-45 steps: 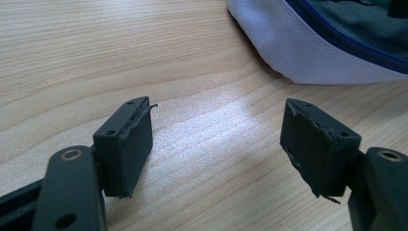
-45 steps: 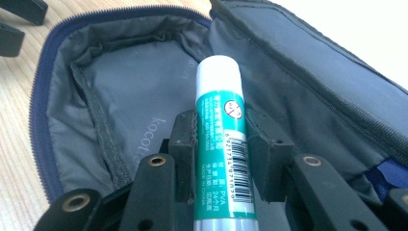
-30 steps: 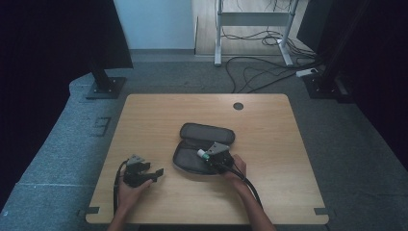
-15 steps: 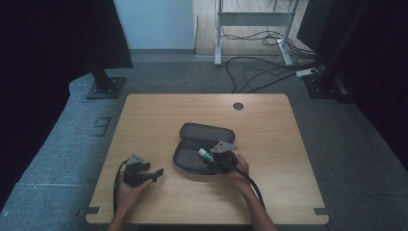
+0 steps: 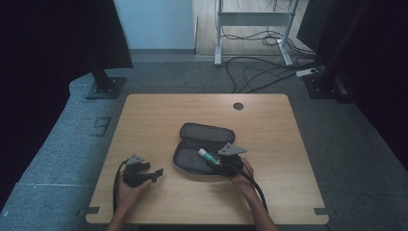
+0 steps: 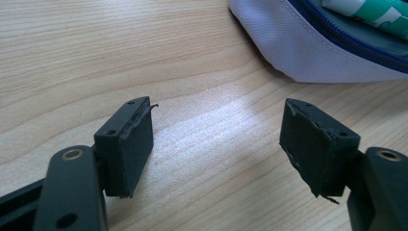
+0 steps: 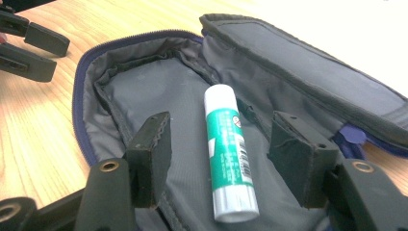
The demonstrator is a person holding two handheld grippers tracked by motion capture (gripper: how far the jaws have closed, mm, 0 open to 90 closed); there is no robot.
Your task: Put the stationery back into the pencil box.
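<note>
Wood grain surface: pale wooden table, rounded corners, one dark round hole near its far edge, beyond the pouch.
Landmark: grey fabric zip pouch, lying open on the table, lid half folded back on its far side; blue zipper track along the rim, soft creased lining inside.
Surroundings: grey carpet around the table; a white metal frame and loose cables on the floor well beyond the pouch; dark stands with flat bases at either side of the room.
Obstructions: none between either gripper and the pouch; in the high view the right gripper's grey plate overlaps the pouch's near right edge.
Glue stick: white cylinder with a green printed label, lying flat on the lining of the pouch's lower half.
Right gripper: held over the pouch's near right edge; jaws spread wide, pads black and worn at the edges.
Glue stick relative to jaws: lies lengthwise in the gap between the right pads, touching neither.
Left gripper: near the table's front edge, left of the pouch and apart from it; jaws spread wide, nothing between them but bare wood.
Left pads: black foam, edges frayed.
</note>
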